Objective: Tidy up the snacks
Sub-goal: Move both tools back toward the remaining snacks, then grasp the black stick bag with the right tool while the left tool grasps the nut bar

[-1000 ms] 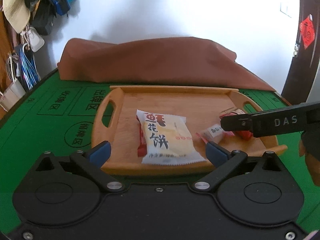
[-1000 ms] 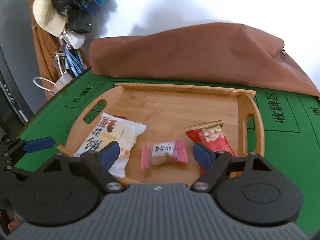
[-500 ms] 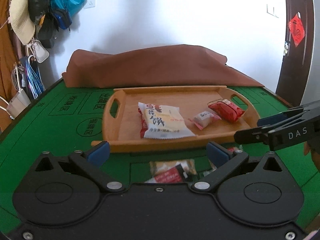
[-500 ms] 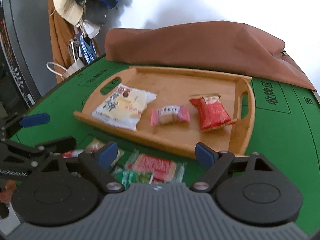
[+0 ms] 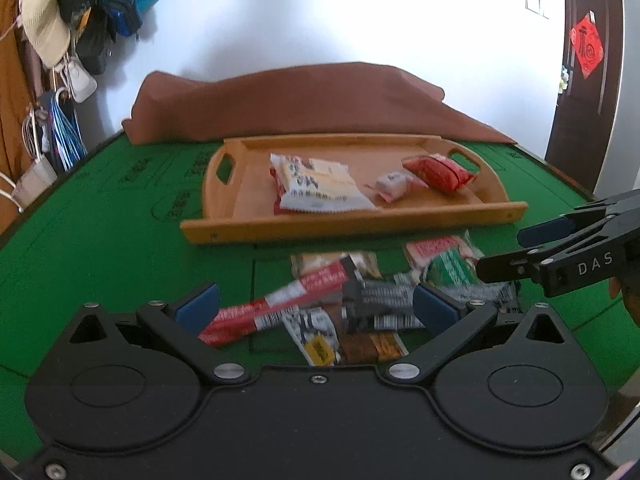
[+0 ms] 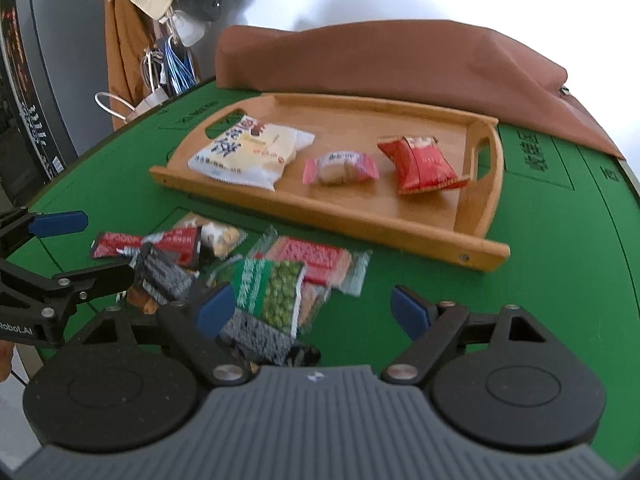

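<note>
Snack pile (image 5: pixel 384 296) motion-blurred, print unreadable; near wrappers hidden behind left gripper (image 5: pixel 316 308) body. Red packet (image 5: pixel 280 214) mostly under white biscuit pack (image 5: pixel 316 184). Right gripper (image 5: pixel 520 252) cut off at right edge. Brown cloth (image 6: pixel 400 60) covers something unidentifiable.

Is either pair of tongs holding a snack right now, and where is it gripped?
Nothing is held. The left tongs and right tongs are both open above the loose snack packets on the green table.
</note>
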A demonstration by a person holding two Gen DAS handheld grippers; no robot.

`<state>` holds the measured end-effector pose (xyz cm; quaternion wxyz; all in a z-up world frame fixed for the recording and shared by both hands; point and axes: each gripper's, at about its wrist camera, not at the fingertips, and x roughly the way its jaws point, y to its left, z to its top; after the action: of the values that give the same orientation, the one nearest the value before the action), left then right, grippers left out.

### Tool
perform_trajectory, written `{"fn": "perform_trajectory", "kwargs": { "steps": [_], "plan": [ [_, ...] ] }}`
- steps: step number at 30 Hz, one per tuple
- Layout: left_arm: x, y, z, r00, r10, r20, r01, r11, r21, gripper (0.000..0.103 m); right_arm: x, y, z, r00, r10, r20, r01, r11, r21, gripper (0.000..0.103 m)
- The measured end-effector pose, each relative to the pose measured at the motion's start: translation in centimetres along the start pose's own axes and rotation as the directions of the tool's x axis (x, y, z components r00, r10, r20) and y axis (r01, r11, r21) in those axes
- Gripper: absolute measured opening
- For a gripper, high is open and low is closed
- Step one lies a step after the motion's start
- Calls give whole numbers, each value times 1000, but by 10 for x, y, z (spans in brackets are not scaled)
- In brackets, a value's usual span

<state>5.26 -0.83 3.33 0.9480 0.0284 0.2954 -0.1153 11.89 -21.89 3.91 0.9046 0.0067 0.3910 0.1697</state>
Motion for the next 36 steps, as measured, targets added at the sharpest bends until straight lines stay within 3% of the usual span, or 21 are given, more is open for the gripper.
{"fn": "perform_trajectory", "kwargs": {
  "steps": [12, 24, 36],
  "plan": [
    [7, -6, -19, 997, -29, -65, 28, 1000, -13, 103, -2, 7, -18, 998, 14, -57, -19, 995, -93, 90],
    [17, -9, -21, 996, -32, -84, 29, 999, -30, 103, 3, 27, -22, 999, -12, -41, 3, 977, -215, 90],
    [18, -4, -23, 995, -23, -101, 18, 999, -49, 103, 12, 39, -18, 999, 15, -39, -24, 970, -243, 90]
  ]
}}
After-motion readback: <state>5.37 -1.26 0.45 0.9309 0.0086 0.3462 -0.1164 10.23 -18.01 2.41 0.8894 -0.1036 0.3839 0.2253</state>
